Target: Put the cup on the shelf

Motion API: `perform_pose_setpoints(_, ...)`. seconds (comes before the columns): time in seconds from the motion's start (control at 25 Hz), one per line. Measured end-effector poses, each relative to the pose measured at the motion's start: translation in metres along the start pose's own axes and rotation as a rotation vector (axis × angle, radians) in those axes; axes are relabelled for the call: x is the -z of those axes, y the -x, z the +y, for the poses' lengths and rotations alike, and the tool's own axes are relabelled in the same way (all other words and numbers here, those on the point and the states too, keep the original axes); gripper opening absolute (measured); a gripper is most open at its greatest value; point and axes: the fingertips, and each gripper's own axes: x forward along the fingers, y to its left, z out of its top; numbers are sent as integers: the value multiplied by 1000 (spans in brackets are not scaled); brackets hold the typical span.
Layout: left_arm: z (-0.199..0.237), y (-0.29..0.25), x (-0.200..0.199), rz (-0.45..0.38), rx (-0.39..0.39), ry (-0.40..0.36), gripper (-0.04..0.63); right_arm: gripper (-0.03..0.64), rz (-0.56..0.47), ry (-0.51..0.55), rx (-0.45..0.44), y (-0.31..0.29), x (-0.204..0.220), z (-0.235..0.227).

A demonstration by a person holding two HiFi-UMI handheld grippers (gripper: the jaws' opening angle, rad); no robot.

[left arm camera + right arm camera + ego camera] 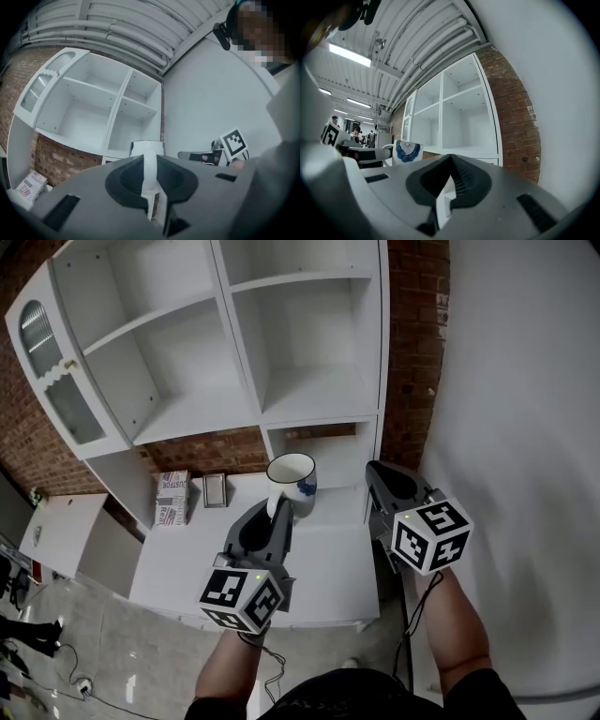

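white shelf unit (309, 395) against a brick wall. the left gripper (278, 507) pinches the upright cup (292, 486) by its handle, just short of the lower right compartment; the right gripper (380, 474) is alongside, pressed together, empty.

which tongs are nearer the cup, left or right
Left. The left tongs grip the cup by its handle, holding it in front of the shelf unit. The right tongs hang off to its right, shut, empty and not touching it.
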Motion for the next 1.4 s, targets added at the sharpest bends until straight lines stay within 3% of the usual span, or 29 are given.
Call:
perform_pose_setpoints(0.68,-9,-46,-19,-51,-67,-27,52,0,-33,27,-75,-16,-23,-29)
perform_pose_setpoints(1.4,37,-137,-52,-120,18,-46,52,0,-56,51,11,-73,-38,-61)
